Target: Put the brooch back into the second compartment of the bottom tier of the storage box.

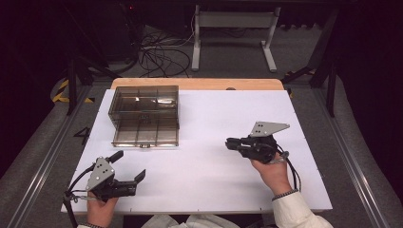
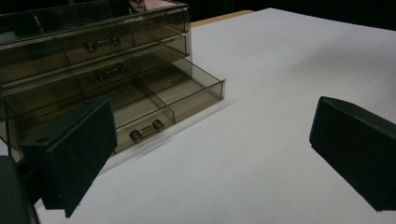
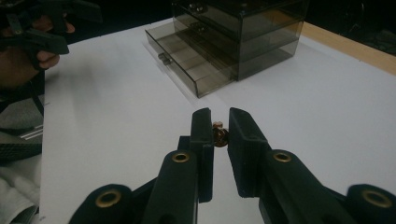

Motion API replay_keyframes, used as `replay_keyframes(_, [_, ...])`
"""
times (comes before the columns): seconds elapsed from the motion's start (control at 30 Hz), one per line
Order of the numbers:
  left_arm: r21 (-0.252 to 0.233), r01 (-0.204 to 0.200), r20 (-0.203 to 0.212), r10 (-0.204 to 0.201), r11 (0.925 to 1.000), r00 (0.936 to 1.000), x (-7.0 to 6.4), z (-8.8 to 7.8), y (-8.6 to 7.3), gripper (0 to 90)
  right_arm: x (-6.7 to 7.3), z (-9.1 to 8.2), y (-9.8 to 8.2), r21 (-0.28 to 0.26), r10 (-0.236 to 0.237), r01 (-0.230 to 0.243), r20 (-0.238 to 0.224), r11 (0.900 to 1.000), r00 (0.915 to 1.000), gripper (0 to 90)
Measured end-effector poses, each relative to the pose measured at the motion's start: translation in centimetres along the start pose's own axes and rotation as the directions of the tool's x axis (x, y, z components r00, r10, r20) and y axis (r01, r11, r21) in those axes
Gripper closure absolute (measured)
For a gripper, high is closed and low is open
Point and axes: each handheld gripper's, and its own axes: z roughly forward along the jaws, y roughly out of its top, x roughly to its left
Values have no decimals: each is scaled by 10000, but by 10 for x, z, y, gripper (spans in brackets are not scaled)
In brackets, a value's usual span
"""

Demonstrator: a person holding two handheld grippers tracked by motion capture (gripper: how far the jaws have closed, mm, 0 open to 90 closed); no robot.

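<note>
The right gripper, jaws pinching a small round coppery metal piece by a thin edge, could drop it short of the smoky clear-plastic drawer box at the worktop's far-left corner, while the left gripper waits spread wide near the front-left corner.

Room is dark, walls black, light falls mostly on the worktop. The worktop is white-covered with a bare wood edge along the far side. Grey carpet floor around it. Metal rails run along the floor on the left and right. Beyond the far edge stands a white table frame with two legs and feet. A tangle of black cables lies on the floor to its left. Yellow-black hazard tape marks the floor far left. Dark stand legs are at the far right.
</note>
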Motion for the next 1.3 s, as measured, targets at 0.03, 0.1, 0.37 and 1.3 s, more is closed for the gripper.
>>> replay_keyframes(0.03, [-16, -7, 10, 7, 10000, 10000, 0, 0, 0, 17, 0, 1, 0, -144, -41, 41, -12, 9999, 10000, 807])
replay_keyframes(0.1, [-17, -6, 8, 6, 10000, 10000, 0, 0, 0, 17, 0, 2, 0, -283, -93, 93, -14, 9996, 10000, 806])
replay_keyframes(0.37, [5, 6, 37, -6, 10000, 10000, 0, 1, 0, 17, 1, 9, 2, -823, -183, 191, 111, 9964, 9998, 807])
replay_keyframes(1.3, [7, 25, -41, -25, 10000, 10000, 0, -1, -1, 17, 11, 45, 22, -1430, -657, 656, 42, 9875, 9978, 807])
